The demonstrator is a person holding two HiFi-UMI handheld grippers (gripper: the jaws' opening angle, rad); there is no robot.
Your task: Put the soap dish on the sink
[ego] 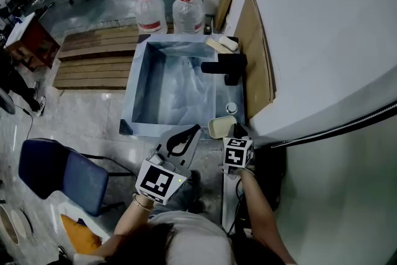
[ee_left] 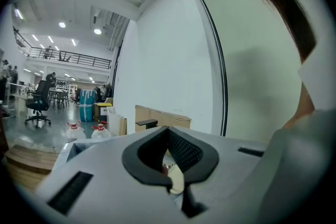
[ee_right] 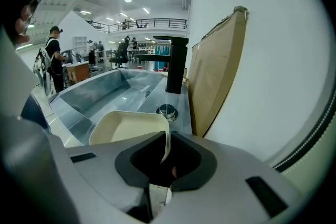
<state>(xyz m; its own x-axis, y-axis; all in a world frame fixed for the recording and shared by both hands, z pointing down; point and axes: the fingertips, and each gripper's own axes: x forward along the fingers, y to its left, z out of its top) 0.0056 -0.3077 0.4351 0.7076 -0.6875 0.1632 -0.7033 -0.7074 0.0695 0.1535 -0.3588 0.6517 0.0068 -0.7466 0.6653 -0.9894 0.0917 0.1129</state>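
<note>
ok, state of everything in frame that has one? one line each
right gripper: shut on the soap dish rim
soap dish: upright, empty, at the sink's near right corner; resting or not, can't tell
left gripper: shut, holding nothing
sink: nothing standing in the basin
faucet: no water running
water jugs: upright, capped

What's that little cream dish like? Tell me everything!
The soap dish is a small cream tray, rectangular with rounded corners and raised walls, smooth like plastic or ceramic, and empty. The right gripper pinches its near wall, holding it roughly level at the near right corner of the metal sink. Whether its base rests on the rim cannot be told.
</note>
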